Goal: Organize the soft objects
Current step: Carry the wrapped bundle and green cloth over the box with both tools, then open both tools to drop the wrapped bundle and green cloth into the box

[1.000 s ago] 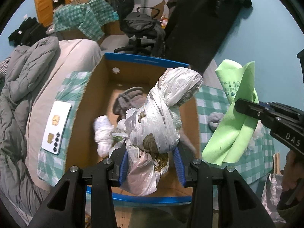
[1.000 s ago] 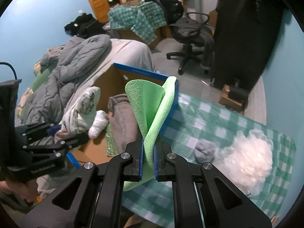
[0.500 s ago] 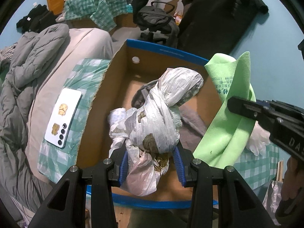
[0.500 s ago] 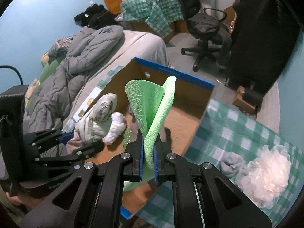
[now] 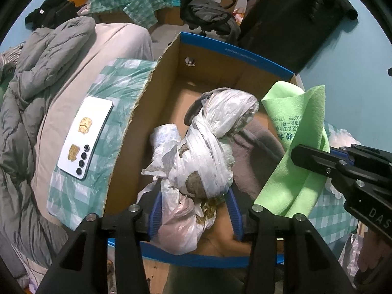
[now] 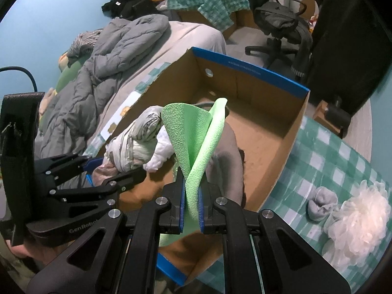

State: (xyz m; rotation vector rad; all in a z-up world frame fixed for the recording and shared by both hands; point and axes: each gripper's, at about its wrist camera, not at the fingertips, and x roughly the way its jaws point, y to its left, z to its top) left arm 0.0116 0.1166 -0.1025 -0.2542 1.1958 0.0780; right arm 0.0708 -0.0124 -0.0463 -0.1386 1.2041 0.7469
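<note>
The surface is covered with a green-and-white checked cloth (image 6: 343,161), and an open brown cardboard box with blue edges (image 5: 213,78) stands on it. Beside the box lies a white smartphone (image 5: 84,137), face down. Behind are a bed with a grey quilted blanket (image 6: 115,49), a black office chair (image 6: 281,27) and light blue walls.

The bottom of the box is partly hidden by the held things. A grey fleece cloth (image 6: 227,156) lies inside, only partly visible. On the checked cloth, right of the box, rest a small grey sock (image 6: 321,203) and a white mesh bath sponge (image 6: 360,223), cut off at the frame edge.

The left gripper (image 5: 193,208) has its fingers clenched on a bundle of white crumpled plastic bags (image 5: 210,147), which hangs over the box with its long axis pointing away from the gripper. The right gripper (image 6: 191,201) has its fingers pressed on a folded light green foam cloth (image 6: 196,132), which stands upward from the fingers, over the box.
</note>
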